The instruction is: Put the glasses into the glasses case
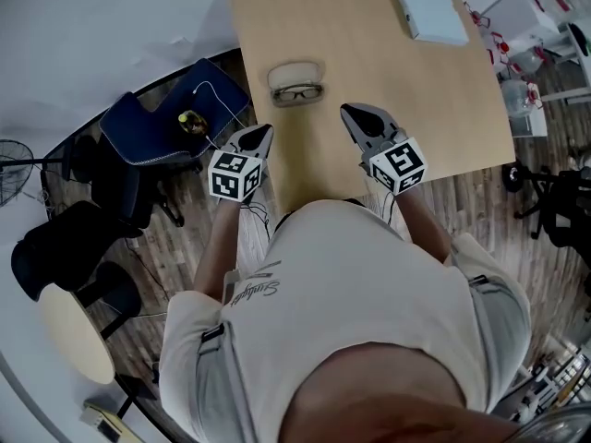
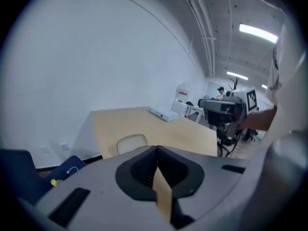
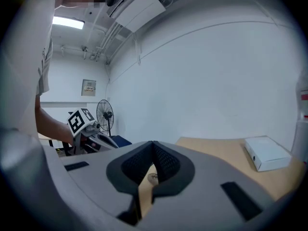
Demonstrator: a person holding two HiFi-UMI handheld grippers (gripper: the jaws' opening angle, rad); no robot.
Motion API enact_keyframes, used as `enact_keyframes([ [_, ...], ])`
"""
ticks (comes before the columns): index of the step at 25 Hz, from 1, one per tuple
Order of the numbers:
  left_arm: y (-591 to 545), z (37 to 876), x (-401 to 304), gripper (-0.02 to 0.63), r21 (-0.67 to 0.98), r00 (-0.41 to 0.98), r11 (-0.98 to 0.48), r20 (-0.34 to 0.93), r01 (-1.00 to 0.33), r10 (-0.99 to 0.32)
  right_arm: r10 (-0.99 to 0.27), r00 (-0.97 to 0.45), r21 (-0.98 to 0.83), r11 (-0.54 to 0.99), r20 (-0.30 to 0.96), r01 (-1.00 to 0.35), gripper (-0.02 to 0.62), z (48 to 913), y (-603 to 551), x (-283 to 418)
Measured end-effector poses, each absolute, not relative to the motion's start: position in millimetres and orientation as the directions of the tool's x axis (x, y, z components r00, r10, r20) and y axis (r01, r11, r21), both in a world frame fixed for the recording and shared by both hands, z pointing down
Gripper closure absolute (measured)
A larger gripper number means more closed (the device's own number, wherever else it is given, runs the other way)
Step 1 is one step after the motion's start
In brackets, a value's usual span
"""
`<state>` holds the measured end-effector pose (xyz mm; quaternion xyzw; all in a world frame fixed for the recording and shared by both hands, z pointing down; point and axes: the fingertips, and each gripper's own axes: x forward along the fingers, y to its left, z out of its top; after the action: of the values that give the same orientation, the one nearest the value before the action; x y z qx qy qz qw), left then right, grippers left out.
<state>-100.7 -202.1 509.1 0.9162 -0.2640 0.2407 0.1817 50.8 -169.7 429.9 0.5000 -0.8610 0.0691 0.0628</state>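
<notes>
Glasses (image 1: pixel 297 91) lie folded on the wooden table (image 1: pixel 434 109), touching the 6 o'clock edge of the beige glasses case (image 1: pixel 295 71). The left gripper (image 1: pixel 262 134) hovers at their 7 o'clock and the right gripper (image 1: pixel 352 113) at 4 o'clock, both with jaws together and empty. A white box (image 1: pixel 427 5) rests at 1 o'clock.
</notes>
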Motion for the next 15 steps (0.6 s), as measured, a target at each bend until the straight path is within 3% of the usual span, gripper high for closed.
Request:
enact_keyframes([
  [4,-208,473,-108,0.591,0.306,0.777,-0.743,0.454,-0.596,-0.437,-0.859,-0.496,-0.043,0.495,0.127,-0.868,0.600,402,-176,47],
  [15,-231,395,-134,0.591,0.154,0.731,-0.732,0.344,-0.664,-0.590,-0.866,-0.491,0.002,0.493,0.095,-0.870,0.600,361,-188,46],
])
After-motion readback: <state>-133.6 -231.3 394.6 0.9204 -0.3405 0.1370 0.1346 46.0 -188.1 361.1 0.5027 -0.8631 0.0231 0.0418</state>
